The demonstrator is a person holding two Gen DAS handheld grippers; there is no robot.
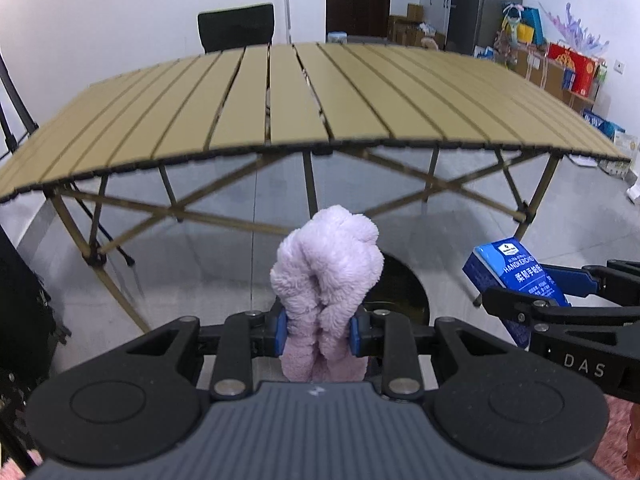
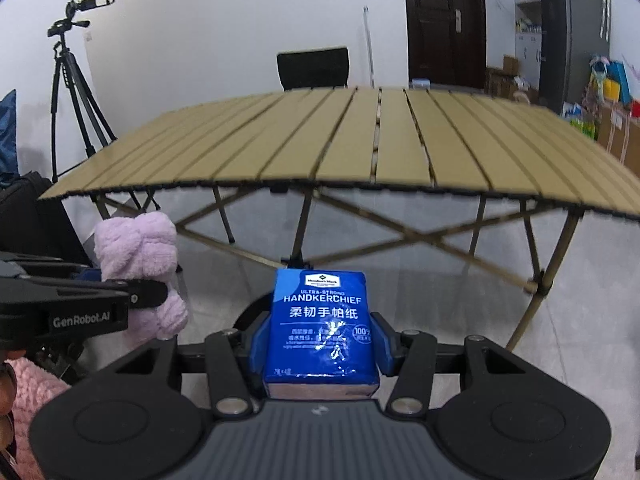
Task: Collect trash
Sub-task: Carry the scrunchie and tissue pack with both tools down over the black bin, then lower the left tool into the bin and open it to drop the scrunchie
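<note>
Left gripper: blue pads clamped on a bunched, fluffy lilac cloth, held in the air. Right gripper: jaws partly apart, gripping a blue plastic-wrapped handkerchief tissue pack upright. Both sit before the tan slatted folding table; a dark round opening lies below the cloth.

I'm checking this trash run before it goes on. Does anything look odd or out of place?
Yes: neither held item looks like trash. The left gripper clamps a fluffy lilac cloth, the right gripper an intact blue handkerchief pack.
</note>
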